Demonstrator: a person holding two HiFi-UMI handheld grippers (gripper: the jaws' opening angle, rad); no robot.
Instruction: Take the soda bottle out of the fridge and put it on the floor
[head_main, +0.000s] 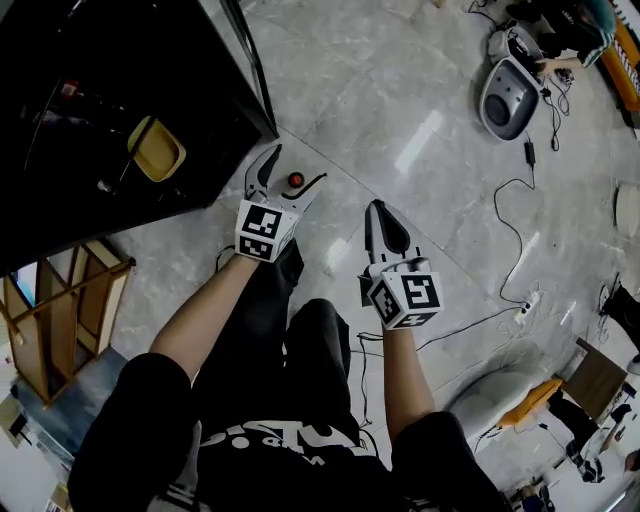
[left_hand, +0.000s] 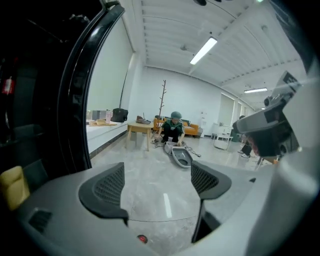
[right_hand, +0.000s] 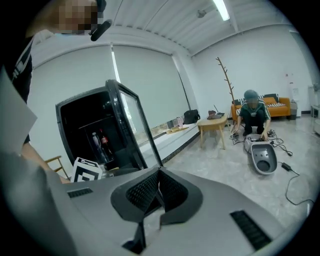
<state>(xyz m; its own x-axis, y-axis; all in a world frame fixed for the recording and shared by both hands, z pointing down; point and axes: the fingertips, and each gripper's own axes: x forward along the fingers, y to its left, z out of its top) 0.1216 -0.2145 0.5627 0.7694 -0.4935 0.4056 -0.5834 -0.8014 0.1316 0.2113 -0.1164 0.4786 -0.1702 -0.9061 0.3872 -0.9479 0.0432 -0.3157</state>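
A: where's the soda bottle (right_hand: 103, 143)?
B: inside the open fridge (right_hand: 65, 116), dim, label unreadable. Left gripper (head_main: 300, 164) gapes empty beside the fridge door (left_hand: 82, 100); right gripper (head_main: 378, 207) is pinched closed on nothing

Bright ceiling strip lights (left_hand: 204, 50), floor (head_main: 420, 140) glare, dark fridge interior (head_main: 90, 100), fisheye-warped edges

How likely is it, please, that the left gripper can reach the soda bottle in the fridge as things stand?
Probably yes. The fridge stands open, the left gripper hangs empty, jaws apart, beside it, and nothing visibly blocks the soda bottle inside. It points past the door and must turn in.
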